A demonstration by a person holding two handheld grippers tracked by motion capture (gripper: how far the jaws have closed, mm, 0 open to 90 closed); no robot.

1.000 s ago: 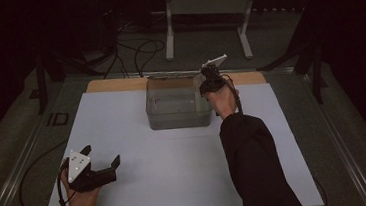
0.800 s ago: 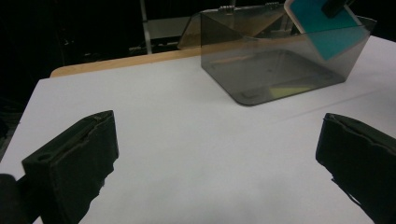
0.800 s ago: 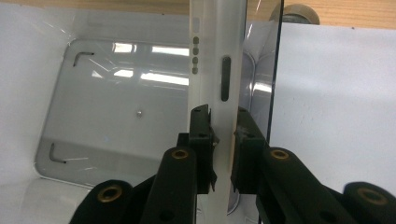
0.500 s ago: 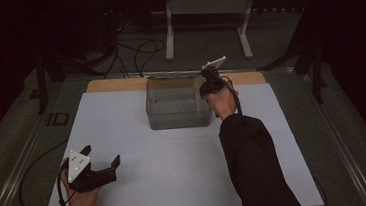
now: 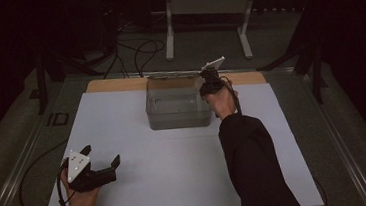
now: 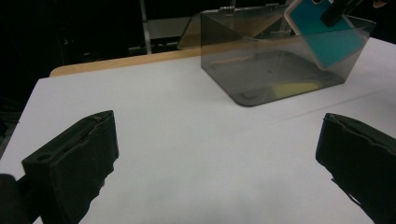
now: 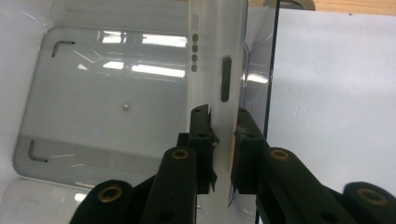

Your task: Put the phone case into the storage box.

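Note:
A smoky clear plastic box [image 5: 180, 119] stands open at the far middle of the white table [image 5: 122, 118]. My right gripper [image 5: 209, 78] hangs over the box's right end, shut on a phone. In the right gripper view the phone's white edge [image 7: 217, 70] runs upright between the pads [image 7: 201, 135], just inside the box's right wall. From the left gripper view the phone's teal back [image 6: 322, 32] shows tilted through the box [image 6: 261, 70] wall. My left gripper [image 5: 101, 155] rests near the table's front left, open with nothing between its jaws [image 6: 219, 154].
A wooden strip [image 5: 114, 85] runs along the table's far edge behind the box. On the floor beyond stand a metal frame [image 5: 203, 11] and loose cables [image 5: 131, 50]. The person's dark right sleeve [image 5: 252, 167] crosses the table's right half.

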